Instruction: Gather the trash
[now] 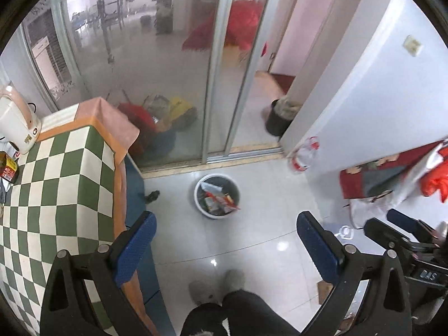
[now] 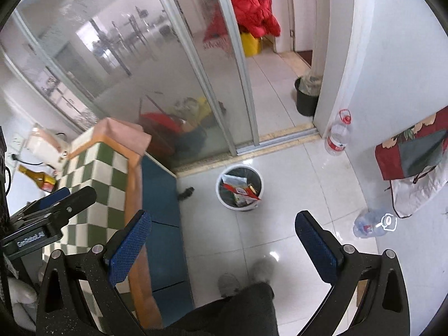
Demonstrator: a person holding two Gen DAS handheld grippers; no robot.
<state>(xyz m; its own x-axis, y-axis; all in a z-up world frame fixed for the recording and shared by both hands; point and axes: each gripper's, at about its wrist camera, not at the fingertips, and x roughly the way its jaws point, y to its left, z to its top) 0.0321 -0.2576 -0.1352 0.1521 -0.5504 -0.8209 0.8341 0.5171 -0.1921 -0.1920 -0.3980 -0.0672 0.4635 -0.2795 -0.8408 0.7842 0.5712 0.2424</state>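
Observation:
A white-rimmed grey trash bin point(image 1: 217, 197) stands on the tiled floor by the sliding-door track, holding several wrappers point(image 1: 221, 198). It also shows in the right wrist view point(image 2: 240, 187). My left gripper point(image 1: 226, 249) is open and empty, held high above the floor, short of the bin. My right gripper point(image 2: 224, 245) is open and empty too, at similar height. Each gripper shows at the edge of the other's view: the right gripper point(image 1: 406, 232) and the left gripper point(image 2: 56, 201).
A table with a green-checked cloth point(image 1: 56, 184) stands left, carrying a white appliance point(image 1: 16, 117) and a bottle point(image 2: 42, 179). Plastic water bottles stand by the wall point(image 2: 338, 134) and lie on the floor point(image 2: 372, 224). The glass sliding door point(image 1: 156, 70) is behind; my feet point(image 1: 215, 288) are below.

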